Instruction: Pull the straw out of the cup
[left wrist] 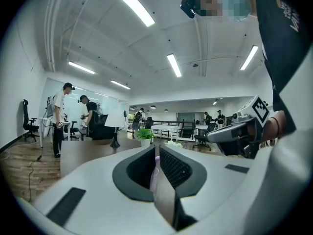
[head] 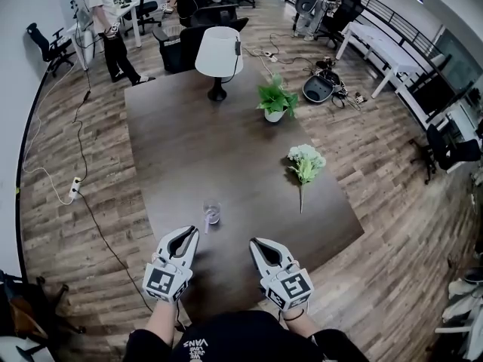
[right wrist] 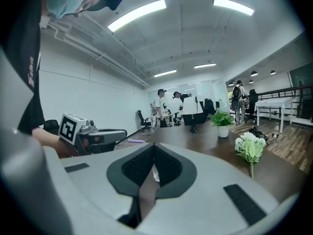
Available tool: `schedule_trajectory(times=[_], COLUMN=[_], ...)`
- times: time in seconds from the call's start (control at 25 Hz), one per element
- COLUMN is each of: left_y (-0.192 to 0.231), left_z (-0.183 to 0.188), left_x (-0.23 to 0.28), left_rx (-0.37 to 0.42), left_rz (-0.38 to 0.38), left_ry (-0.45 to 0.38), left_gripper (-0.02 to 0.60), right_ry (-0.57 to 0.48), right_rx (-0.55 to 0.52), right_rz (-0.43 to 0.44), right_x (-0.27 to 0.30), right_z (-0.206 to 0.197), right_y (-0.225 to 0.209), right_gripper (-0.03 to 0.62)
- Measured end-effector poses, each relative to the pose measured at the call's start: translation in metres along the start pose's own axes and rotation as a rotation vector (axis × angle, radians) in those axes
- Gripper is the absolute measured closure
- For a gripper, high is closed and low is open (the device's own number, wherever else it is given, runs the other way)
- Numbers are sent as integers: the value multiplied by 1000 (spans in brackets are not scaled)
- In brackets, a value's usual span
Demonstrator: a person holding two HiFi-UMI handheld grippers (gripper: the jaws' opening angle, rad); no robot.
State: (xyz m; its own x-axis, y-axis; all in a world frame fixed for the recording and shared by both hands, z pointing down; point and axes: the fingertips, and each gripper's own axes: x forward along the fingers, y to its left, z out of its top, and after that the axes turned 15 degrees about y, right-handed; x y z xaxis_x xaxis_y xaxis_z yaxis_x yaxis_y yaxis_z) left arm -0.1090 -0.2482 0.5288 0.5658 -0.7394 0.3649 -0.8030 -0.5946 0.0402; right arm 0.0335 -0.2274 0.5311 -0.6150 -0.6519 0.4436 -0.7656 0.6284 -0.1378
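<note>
Left tool [head: 192, 231] shut on the purple straw [right wrist: 136, 141], just beside the cup [head: 212, 212]. Right tool [head: 256, 242] jaws together, empty. Both sit over the table's [head: 226, 149] near edge; flowers [head: 305, 163] well apart.

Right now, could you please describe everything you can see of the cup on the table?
The cup is small and clear, and looks like glass or plastic. It stands upright on the dark brown table, near its front edge, just ahead of the left gripper. Purple shows low inside it, apparently the end of the straw. Nothing else touches it.
</note>
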Motion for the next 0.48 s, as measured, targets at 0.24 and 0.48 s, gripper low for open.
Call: schedule_trajectory(times=[0.24,0.48], left_y=[3,12], left_z=[-10,-25], left_x=[8,19], left_rx=[-26,-45], left_rz=[-5,29], left_ry=[1,40], left_gripper=[474,339], right_ry=[8,9], right_rx=[4,4], right_rz=[-4,-6], right_x=[4,4], right_z=[-2,-3], right_y=[-5,-7], right_gripper=[577,577])
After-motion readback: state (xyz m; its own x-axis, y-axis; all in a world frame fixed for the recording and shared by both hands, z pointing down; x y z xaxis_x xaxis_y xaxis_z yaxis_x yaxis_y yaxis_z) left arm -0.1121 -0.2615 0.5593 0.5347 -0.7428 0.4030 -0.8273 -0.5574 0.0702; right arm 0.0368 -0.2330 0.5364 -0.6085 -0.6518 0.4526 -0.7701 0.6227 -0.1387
